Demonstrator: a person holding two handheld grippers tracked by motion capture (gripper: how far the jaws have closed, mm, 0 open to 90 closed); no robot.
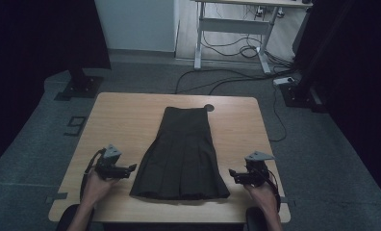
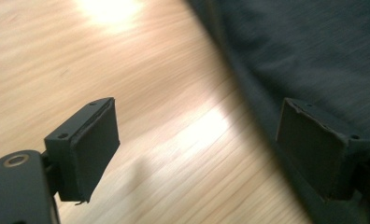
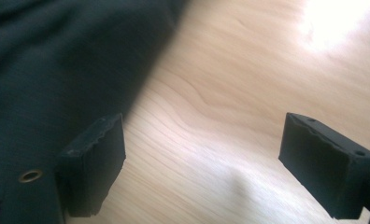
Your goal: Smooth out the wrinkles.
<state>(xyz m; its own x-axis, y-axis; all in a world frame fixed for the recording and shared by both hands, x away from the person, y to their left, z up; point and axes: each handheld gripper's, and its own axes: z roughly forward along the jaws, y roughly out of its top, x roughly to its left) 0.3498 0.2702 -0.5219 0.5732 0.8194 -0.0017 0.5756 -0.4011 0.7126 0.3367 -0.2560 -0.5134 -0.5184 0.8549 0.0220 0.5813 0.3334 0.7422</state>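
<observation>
- Where it lies flat in the middle of the table (image 1: 121,120), the dark skirt (image 1: 181,156) has its narrow waistband at the far end and its wide pleated hem toward the near edge.
- The left gripper (image 1: 129,170) sits just left of the hem, near it but apart, pointing toward the cloth; its jaws stand wide with nothing between them.
- In the left gripper view the skirt (image 2: 314,56) fills the upper right, its edge running down past the right-hand pad (image 2: 309,144), and bare wood shows between the pads.
- The right gripper (image 1: 233,175) sits just right of the hem, also wide and holding nothing.
- In the right gripper view the skirt (image 3: 57,70) covers the upper left behind the left-hand pad (image 3: 96,163).
- A small dark round spot (image 1: 209,108) lies on the table by the waistband.
- Beyond the table, cables (image 1: 227,79) trail across the grey floor toward a white desk frame (image 1: 236,26).
</observation>
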